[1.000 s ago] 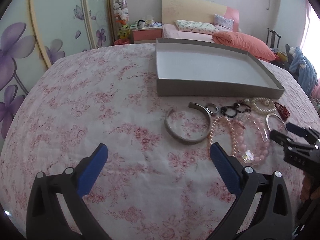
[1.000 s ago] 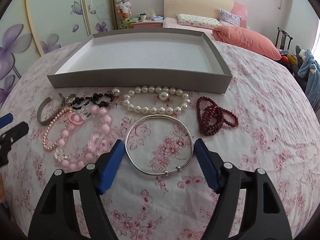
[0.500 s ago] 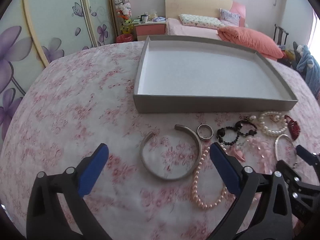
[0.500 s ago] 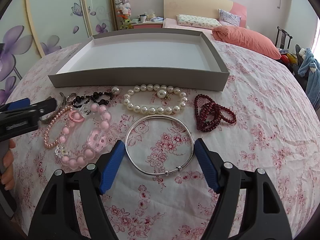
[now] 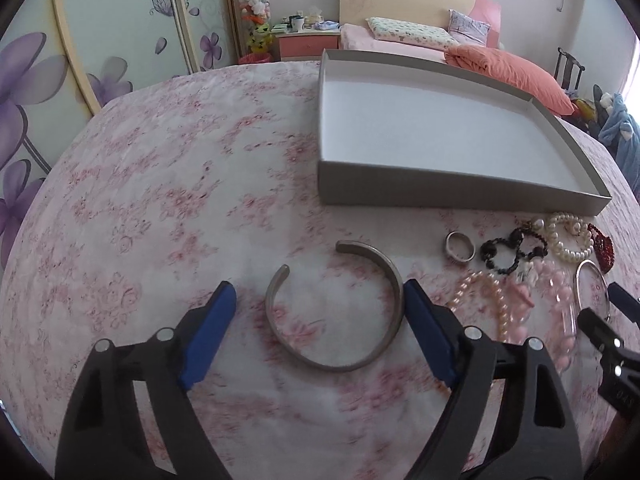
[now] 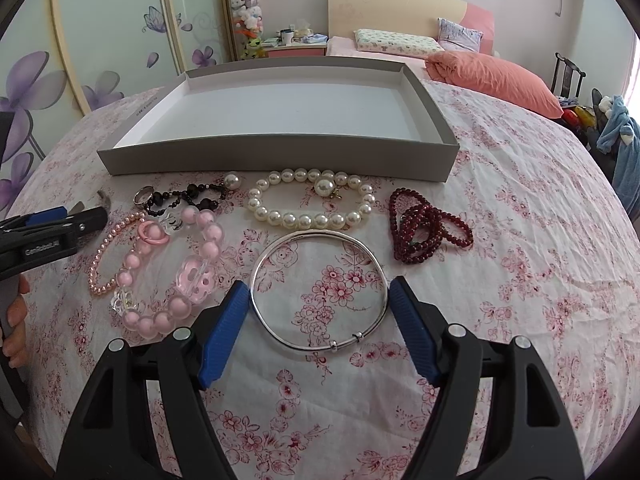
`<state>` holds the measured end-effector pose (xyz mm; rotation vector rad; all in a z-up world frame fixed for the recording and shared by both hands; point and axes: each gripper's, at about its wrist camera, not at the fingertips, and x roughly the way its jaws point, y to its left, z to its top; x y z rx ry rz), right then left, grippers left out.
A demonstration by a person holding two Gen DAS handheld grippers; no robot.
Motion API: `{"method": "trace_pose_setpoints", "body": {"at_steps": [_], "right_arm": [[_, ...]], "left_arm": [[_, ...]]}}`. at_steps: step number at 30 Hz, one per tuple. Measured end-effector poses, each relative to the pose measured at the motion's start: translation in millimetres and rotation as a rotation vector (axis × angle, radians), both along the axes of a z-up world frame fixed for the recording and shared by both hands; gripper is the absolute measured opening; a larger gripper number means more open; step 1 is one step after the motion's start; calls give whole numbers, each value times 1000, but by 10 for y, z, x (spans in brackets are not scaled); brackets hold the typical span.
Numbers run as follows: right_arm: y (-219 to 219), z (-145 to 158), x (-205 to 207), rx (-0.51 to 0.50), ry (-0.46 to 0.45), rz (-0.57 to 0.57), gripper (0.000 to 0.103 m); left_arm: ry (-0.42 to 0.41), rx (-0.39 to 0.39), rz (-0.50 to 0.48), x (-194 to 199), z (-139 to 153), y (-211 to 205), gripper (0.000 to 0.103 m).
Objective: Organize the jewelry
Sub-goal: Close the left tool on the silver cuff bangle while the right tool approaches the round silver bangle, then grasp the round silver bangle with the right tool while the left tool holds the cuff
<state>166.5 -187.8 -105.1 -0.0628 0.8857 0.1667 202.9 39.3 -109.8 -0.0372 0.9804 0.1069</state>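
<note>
A grey metal cuff bracelet [image 5: 336,366] lies on the flowered cloth between the blue pads of my left gripper [image 5: 319,292]. Its jaws are closing: the right pad is at the cuff's side and the left pad stands apart. My right gripper [image 6: 319,285] is open around a thin silver bangle [image 6: 320,232] that lies flat. Behind both stands an empty grey tray [image 6: 280,160]. In front of it lie a pearl bracelet [image 6: 312,222], dark red beads [image 6: 424,224], a pink bead bracelet [image 6: 208,240], black beads [image 5: 496,248] and a ring [image 5: 464,258].
A thin pink pearl strand [image 6: 96,276] lies beside the pink beads, close to the left gripper's fingers. A hand [image 6: 12,320] shows at the left edge. Beyond the cloth are a bed with pillows [image 6: 496,80] and a flowered wardrobe [image 5: 40,80].
My left gripper has moved in over the cuff, which now sits between its pads, and its jaws have narrowed. The right gripper and the bangle have kept still.
</note>
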Motion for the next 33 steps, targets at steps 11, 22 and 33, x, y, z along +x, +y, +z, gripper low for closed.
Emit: {"method": "trace_pose_setpoints", "body": {"at_steps": [11,22,33], "right_arm": [[-15,-14,7,-8,-1,19,73],[-35,-28,11,-8,-3,19,72],[-21,-60,-24,-8,-4,20,73]], "left_arm": [[-23,2,-81,-33,-1,-44,77],[-48,-1,-109,-110,-2,-57,65],[-64,-10,-197,-148,-22,-25,65]]}}
